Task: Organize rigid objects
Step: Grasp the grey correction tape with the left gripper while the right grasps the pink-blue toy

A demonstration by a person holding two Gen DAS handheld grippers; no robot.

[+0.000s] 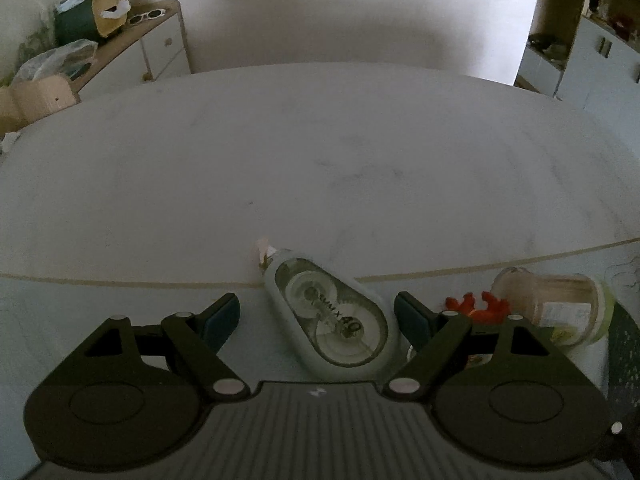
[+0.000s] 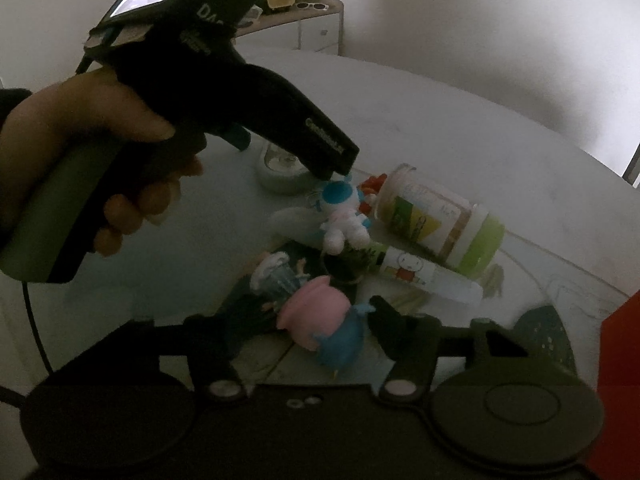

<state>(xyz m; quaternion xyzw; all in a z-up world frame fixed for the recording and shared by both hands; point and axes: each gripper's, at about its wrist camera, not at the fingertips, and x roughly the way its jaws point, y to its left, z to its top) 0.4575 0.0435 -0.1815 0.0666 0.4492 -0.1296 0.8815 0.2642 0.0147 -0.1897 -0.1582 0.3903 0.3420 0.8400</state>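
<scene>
A clear correction-tape dispenser [image 1: 328, 312] lies on the table between the open fingers of my left gripper [image 1: 316, 318], apart from both pads; part of it shows in the right wrist view [image 2: 280, 170]. A jar with a green lid [image 1: 556, 304] lies on its side to the right, also in the right wrist view [image 2: 436, 220]. My right gripper [image 2: 304, 332] is open around a pink and blue toy [image 2: 324, 324]. A white plush figure [image 2: 344, 216] and a small white bottle [image 2: 424, 276] lie beyond it.
A red toy [image 1: 478, 306] lies by the jar. The left gripper's handle and the hand holding it [image 2: 120, 128] fill the left of the right wrist view. A red box [image 2: 620, 380] stands at the right edge. A sideboard [image 1: 132, 52] stands behind the table.
</scene>
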